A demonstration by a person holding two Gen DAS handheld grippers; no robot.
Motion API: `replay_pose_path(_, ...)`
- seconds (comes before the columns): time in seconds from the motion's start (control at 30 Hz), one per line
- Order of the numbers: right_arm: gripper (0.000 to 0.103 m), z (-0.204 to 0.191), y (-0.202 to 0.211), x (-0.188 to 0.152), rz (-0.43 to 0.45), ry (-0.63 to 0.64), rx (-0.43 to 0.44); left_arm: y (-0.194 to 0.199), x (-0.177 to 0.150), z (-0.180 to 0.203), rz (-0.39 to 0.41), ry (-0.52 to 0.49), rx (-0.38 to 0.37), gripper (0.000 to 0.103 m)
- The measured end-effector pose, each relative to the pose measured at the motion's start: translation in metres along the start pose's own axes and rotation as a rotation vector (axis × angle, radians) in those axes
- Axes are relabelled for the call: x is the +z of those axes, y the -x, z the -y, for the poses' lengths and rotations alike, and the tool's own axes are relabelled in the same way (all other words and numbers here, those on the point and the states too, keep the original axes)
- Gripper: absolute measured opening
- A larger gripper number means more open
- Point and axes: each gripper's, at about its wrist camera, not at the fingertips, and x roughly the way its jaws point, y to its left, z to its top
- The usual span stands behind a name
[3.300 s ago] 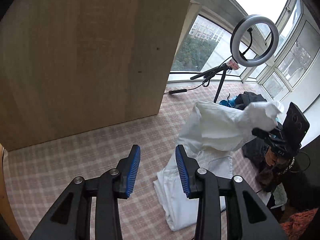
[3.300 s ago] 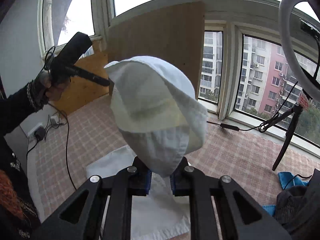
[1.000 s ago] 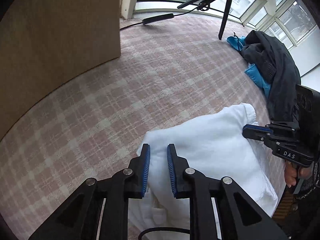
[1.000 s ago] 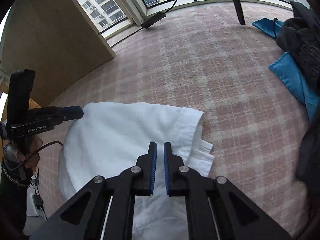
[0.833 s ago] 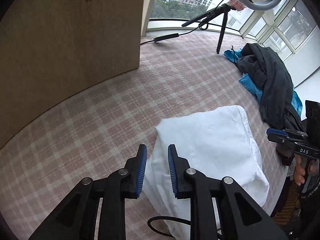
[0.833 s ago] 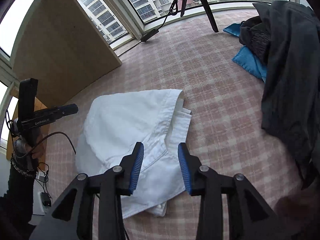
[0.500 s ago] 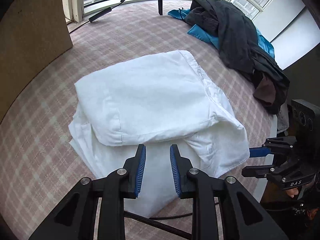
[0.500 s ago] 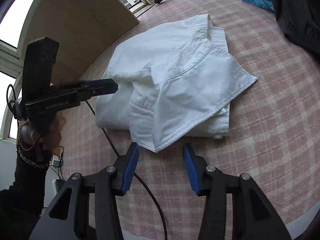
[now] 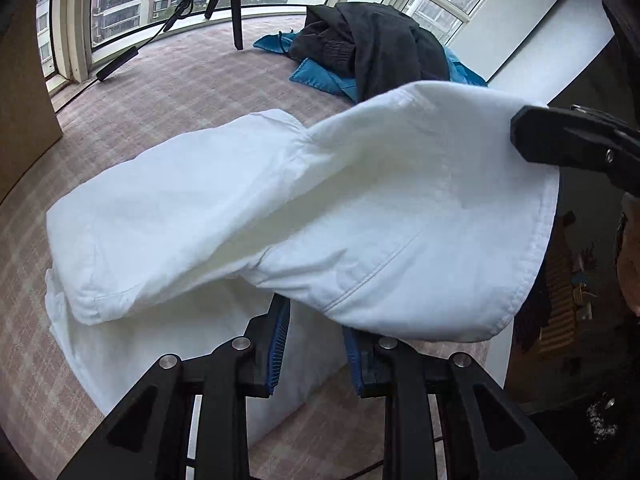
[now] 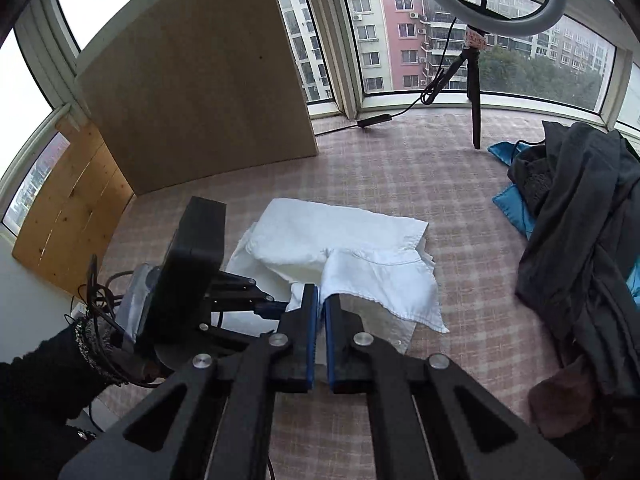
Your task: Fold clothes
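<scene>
Your right gripper [image 10: 321,300] was clenched on a hem edge of the white shirt [image 10: 340,248], lifting that flap off the rest of the garment; in the left wrist view the same gripper [image 9: 520,136] came in at 3 o'clock with the raised cloth draped from it. Your left gripper [image 9: 316,316] had its blue pads [image 9: 280,336] standing apart, with the lifted flap hanging over their tips; no pad pressed on cloth, so it held nothing. You had the shirt partly folded on the pink plaid tablecloth [image 10: 420,168], near the table's front edge. From the right wrist camera, a pile of dark clothes [image 10: 580,220] over something blue [image 10: 510,204] sat at 3 o'clock, a wooden board [image 10: 192,80] stood at 11 o'clock, and a ring light [image 10: 472,52] on a tripod rose at 1 o'clock by the windows.
</scene>
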Motion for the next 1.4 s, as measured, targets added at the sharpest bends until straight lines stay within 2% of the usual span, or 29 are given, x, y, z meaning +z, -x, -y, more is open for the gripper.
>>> replay_pose_path(0.13, 0.004, 0.005, -0.003, 0.001, -0.009, -0.057, 0.073, -0.007, 0.006, 0.006, 0.089, 0.087, -0.111, 0.024)
replay_pose_path(0.23, 0.004, 0.009, -0.021, -0.018, -0.064, -0.089, 0.124, 0.001, -0.015, 0.002, 0.073, 0.140, -0.164, 0.024)
replay_pose_path(0.37, 0.004, -0.001, -0.059, -0.056, -0.170, -0.071, 0.156, 0.038, -0.063, -0.004, -0.012, 0.103, -0.081, 0.024)
replay_pose_path(0.47, 0.004, -0.014, -0.091, -0.084, -0.233, -0.052, 0.160, 0.074, -0.077, -0.015, -0.041, 0.085, 0.025, 0.027)
replay_pose_path(0.6, 0.004, -0.028, -0.113, -0.108, -0.272, 0.000, 0.126, 0.104, -0.045, -0.034, 0.008, 0.045, 0.133, 0.030)
replay_pose_path(0.7, 0.004, -0.024, -0.114, -0.121, -0.334, 0.022, 0.113, 0.097, -0.009, -0.045, 0.039, -0.019, 0.180, 0.030)
replay_pose_path(0.77, 0.004, -0.022, -0.110, -0.126, -0.374, 0.046, 0.118, 0.079, 0.010, -0.056, 0.028, -0.029, 0.173, 0.031)
replay_pose_path(0.87, 0.005, -0.018, -0.077, -0.108, -0.306, 0.061, 0.161, 0.051, 0.010, -0.077, -0.035, 0.009, 0.194, 0.031)
replay_pose_path(0.93, 0.005, -0.008, -0.054, -0.081, -0.175, 0.018, 0.175, 0.032, 0.008, -0.091, -0.079, 0.037, 0.210, 0.031)
replay_pose_path(1.0, 0.005, 0.001, -0.055, -0.052, -0.079, -0.034, 0.164, 0.024, -0.002, -0.096, -0.096, 0.052, 0.206, 0.031)
replay_pose_path(1.07, 0.005, 0.007, -0.076, -0.028, -0.012, -0.044, 0.096, 0.019, -0.013, -0.098, -0.104, 0.060, 0.208, 0.031)
replay_pose_path(1.13, 0.005, 0.012, -0.112, -0.023, -0.053, -0.031, 0.029, 0.021, -0.021, -0.100, -0.098, 0.074, 0.210, 0.031)
replay_pose_path(1.17, 0.005, 0.017, -0.135, -0.029, -0.139, -0.051, 0.016, 0.025, -0.023, -0.102, -0.095, 0.088, 0.207, 0.031)
replay_pose_path(1.2, 0.005, 0.026, -0.152, -0.038, -0.225, -0.063, 0.040, 0.031, -0.026, -0.105, -0.089, 0.104, 0.208, 0.031)
replay_pose_path(1.23, 0.005, 0.031, -0.158, -0.048, -0.270, -0.047, 0.053, 0.040, -0.028, -0.109, -0.077, 0.122, 0.213, 0.031)
replay_pose_path(1.33, 0.006, 0.040, -0.135, -0.052, -0.251, -0.006, 0.071, 0.071, -0.034, -0.127, -0.012, 0.248, 0.205, 0.034)
replay_pose_path(1.37, 0.011, 0.048, -0.124, -0.046, -0.223, -0.031, 0.083, 0.081, -0.034, -0.135, 0.014, 0.312, 0.196, 0.037)
replay_pose_path(1.4, 0.018, 0.058, -0.113, -0.039, -0.185, -0.070, 0.082, 0.089, -0.035, -0.142, 0.039, 0.372, 0.188, 0.045)
